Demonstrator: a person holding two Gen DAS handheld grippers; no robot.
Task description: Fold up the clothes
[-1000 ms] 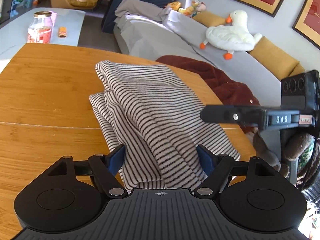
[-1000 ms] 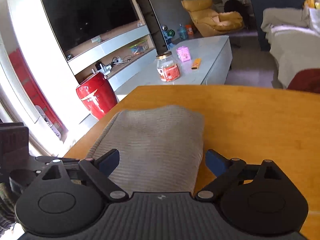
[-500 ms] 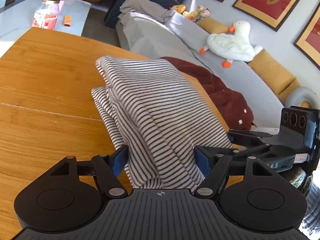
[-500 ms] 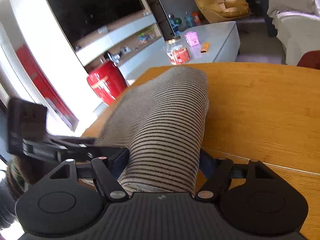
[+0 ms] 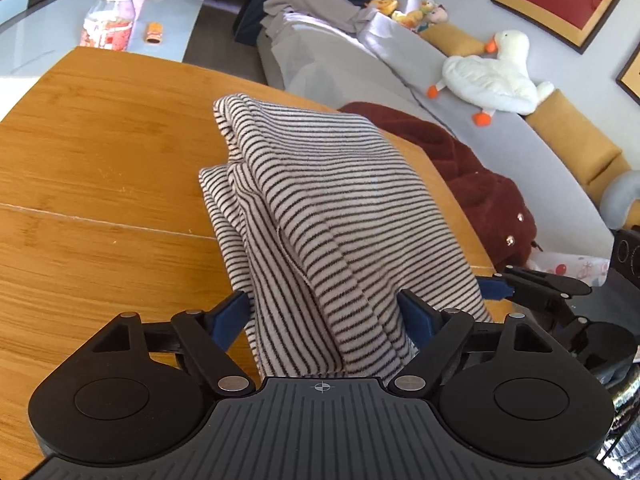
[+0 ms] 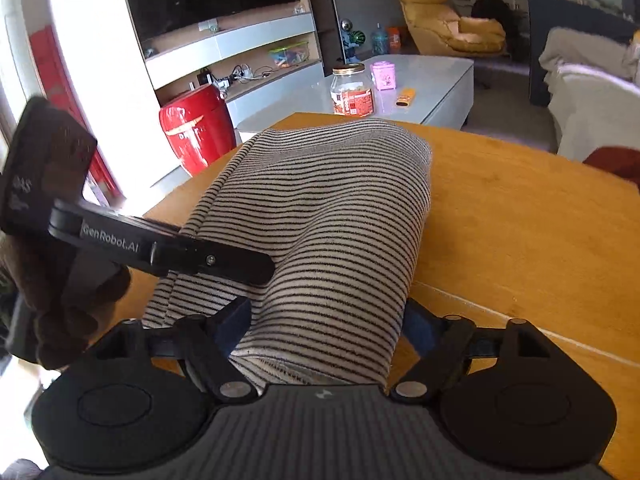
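Left wrist view shows the left gripper [image 5: 324, 312] and right gripper [image 6: 326, 320] each with jaws clenched on the near edge of the striped sweater [image 5: 332, 208] lying on the wooden counter [image 5: 100, 160], apparently mid-fold, next carrying that edge toward its far end.

A wooden table [image 5: 100, 184] with a warm orange grain and a thin seam running across it carries a striped garment [image 5: 320, 208], bunched in folds toward the table's 3 o'clock edge in the left wrist view.
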